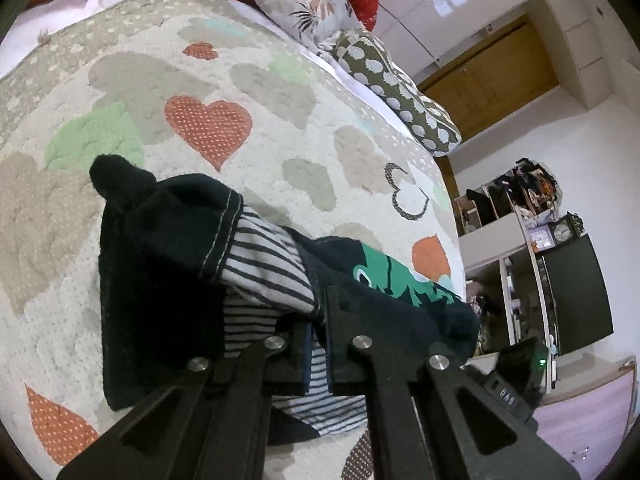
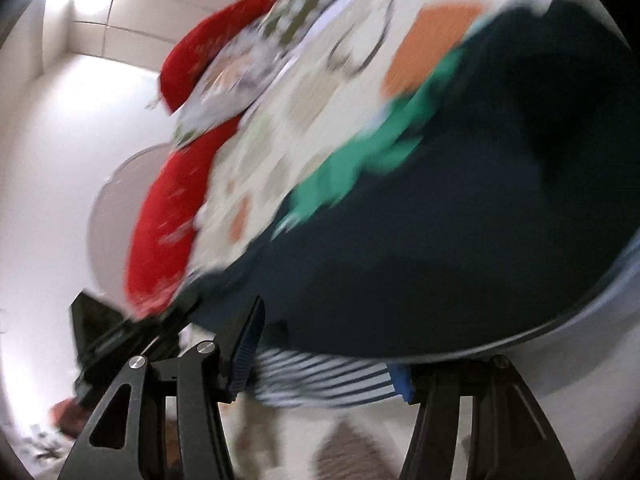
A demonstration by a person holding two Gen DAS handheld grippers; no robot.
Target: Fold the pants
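Pants [image 1: 160,264] near quilt [image 1: 280,128] edge

Left wrist view is sharp and evenly lit; right wrist view is motion-blurred, with glare top left, both fisheye-curved.

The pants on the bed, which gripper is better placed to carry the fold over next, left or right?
Probably the left. The left gripper is clamped on the pants at the striped lining, above the quilt. The right gripper looks open with fabric between its fingers, and its view is blurred.
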